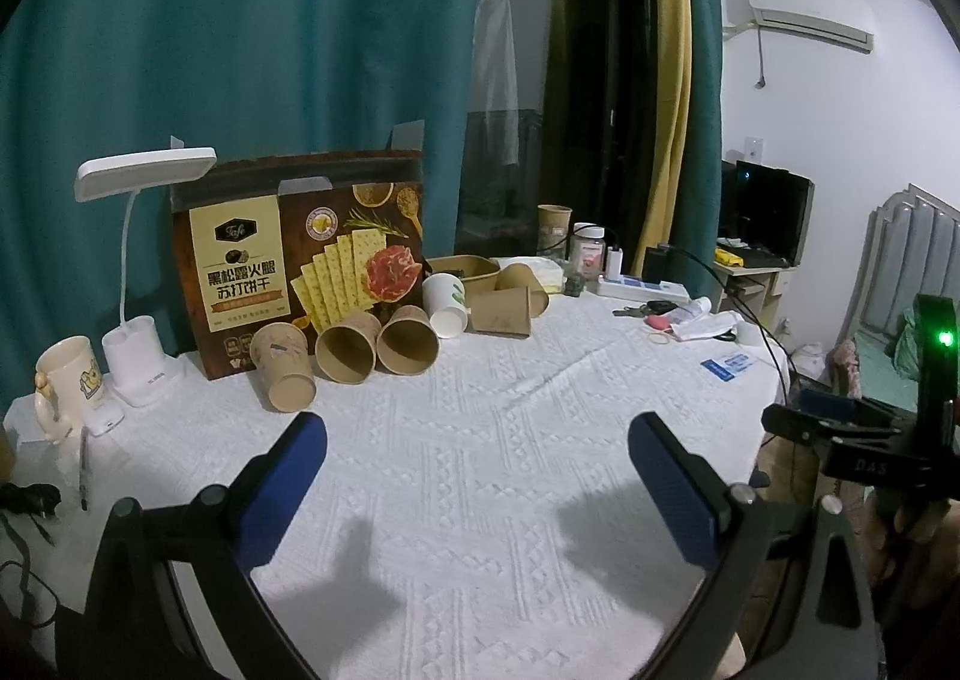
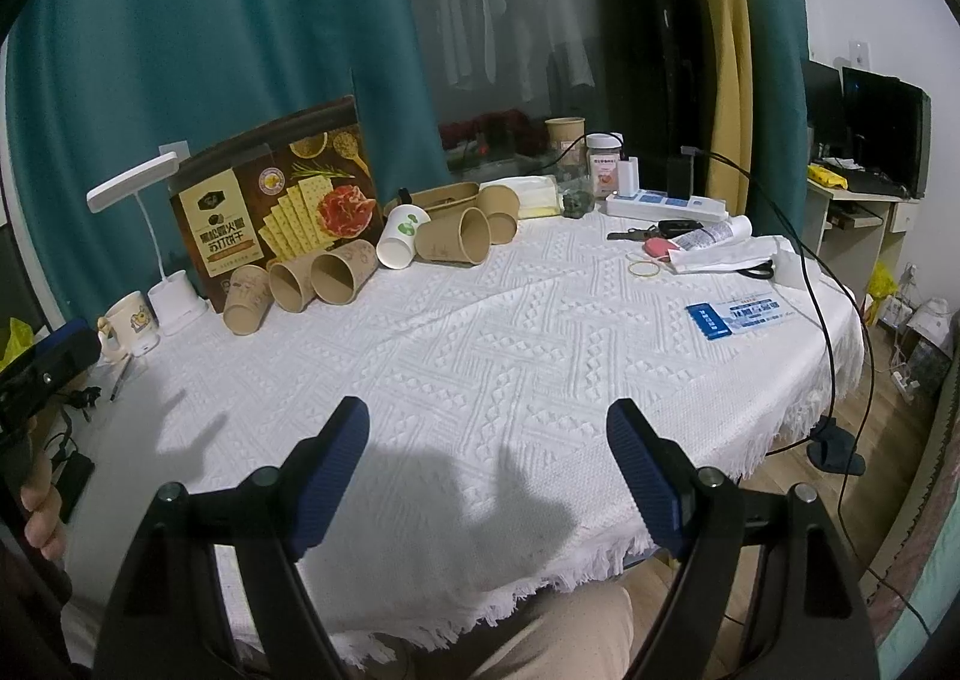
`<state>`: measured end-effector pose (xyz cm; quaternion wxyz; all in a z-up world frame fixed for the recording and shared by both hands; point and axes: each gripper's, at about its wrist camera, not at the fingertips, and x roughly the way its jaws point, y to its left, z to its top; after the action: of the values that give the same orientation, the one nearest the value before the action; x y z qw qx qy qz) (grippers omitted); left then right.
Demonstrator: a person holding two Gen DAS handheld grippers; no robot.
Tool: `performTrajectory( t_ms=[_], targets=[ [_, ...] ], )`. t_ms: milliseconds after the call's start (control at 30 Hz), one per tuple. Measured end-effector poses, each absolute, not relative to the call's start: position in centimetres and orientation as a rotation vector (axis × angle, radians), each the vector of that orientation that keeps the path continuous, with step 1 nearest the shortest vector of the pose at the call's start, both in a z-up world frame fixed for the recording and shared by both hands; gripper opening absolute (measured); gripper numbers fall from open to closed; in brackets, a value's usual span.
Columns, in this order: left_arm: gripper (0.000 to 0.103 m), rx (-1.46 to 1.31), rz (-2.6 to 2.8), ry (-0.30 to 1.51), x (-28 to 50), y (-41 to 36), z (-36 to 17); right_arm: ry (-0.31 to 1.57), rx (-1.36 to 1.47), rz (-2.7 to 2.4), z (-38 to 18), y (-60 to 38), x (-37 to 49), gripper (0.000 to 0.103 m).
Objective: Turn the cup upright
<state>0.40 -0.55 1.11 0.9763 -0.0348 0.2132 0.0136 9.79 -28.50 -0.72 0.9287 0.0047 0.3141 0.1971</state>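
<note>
Several brown paper cups lie on their sides on the white tablecloth in front of a cracker box: three at the left, a white cup with a green mark, and more brown cups to its right. My left gripper is open and empty, hovering over the cloth well short of the cups. My right gripper is open and empty near the table's front edge, also far from the cups.
A cracker box stands behind the cups. A white desk lamp and a mug stand at the left. A power strip, keys, a tube, a rubber band and a blue card lie at the right. A cable hangs over the right edge.
</note>
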Motion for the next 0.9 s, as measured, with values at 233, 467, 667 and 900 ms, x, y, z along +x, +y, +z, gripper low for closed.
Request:
performTrajectory(
  t_ms=[233,467,667,900],
  targets=[
    [0.101,-0.069,0.027,0.43,0.45,-0.49,1.02,0.647,0.009,0.405,-1.19,-28.58,9.65,0.08],
    [0.101,-0.077,0.026,0.431,0.34,-0.4,0.75,0.647,0.008,0.405,-1.24,-28.61,9.62,0.08],
    [0.101,-0.084,0.027,0.432,0.24,-0.11,0.32,0.649,0.011,0.406,-1.33,-28.61,9.72,0.08],
    [0.101,-0.094,0.032,0.43,0.14,0.12,0.2,0.657,0.008,0.408,-1.85,-28.33,9.93,0.08]
  ],
)
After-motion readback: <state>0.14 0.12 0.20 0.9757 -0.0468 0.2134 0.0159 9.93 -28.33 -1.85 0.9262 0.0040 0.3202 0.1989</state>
